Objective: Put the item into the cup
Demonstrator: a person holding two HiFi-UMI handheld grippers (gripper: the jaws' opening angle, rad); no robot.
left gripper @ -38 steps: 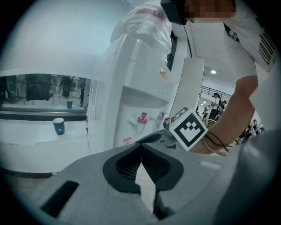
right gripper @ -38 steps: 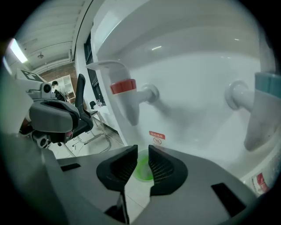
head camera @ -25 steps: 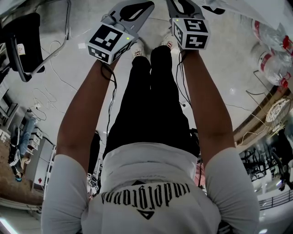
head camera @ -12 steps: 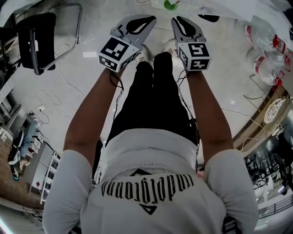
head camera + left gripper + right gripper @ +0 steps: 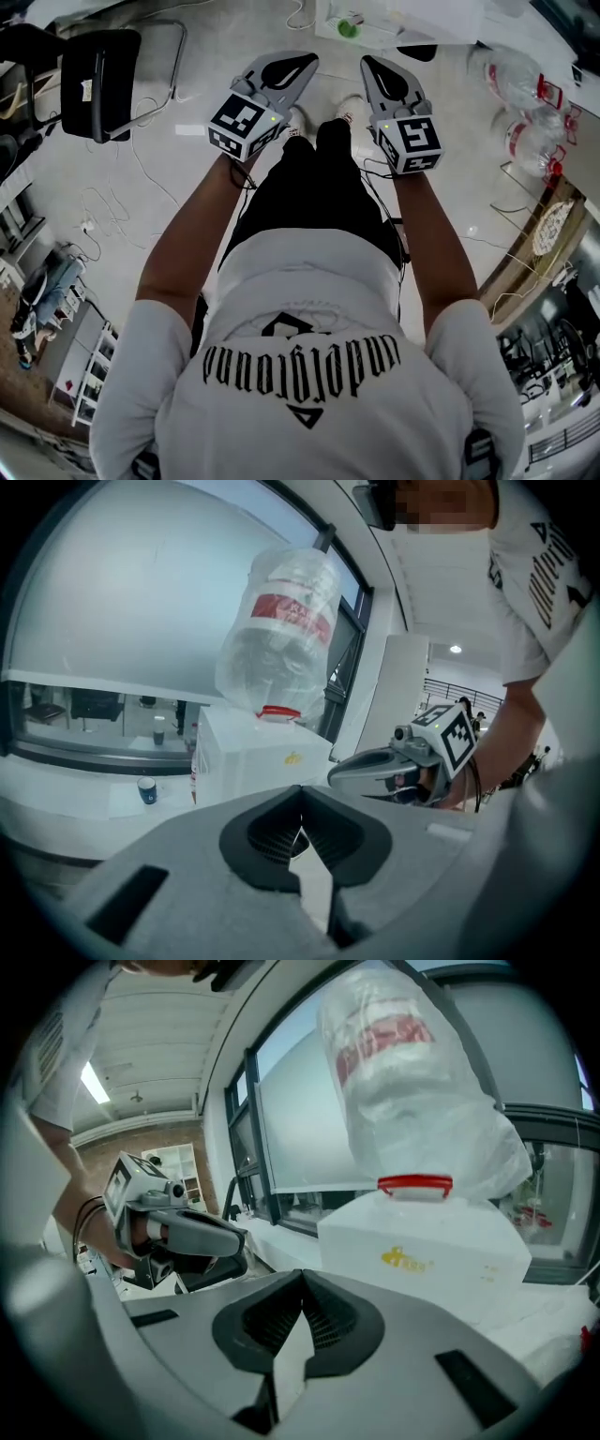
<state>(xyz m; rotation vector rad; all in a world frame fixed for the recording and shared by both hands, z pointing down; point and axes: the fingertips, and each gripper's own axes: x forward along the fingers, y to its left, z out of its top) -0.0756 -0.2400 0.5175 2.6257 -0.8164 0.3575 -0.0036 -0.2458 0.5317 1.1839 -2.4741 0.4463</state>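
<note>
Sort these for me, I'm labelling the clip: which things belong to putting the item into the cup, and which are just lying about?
Job: left gripper, right gripper, both shut and empty; perhaps the small blue cup on the white ledge.
Lying about: black chair, white water dispenser box with its bagged clear bottle, clear plastic bottles on the floor, loose white cables.

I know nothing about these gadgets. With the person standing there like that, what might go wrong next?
1. Loose cables lie on the floor beside the person; a step that way might snag them.
2. The left gripper and right gripper are held close together, both shut and empty; they might knock each other when moved.
3. A bagged bottle stands on a white box just ahead; a bump might topple it.
</note>
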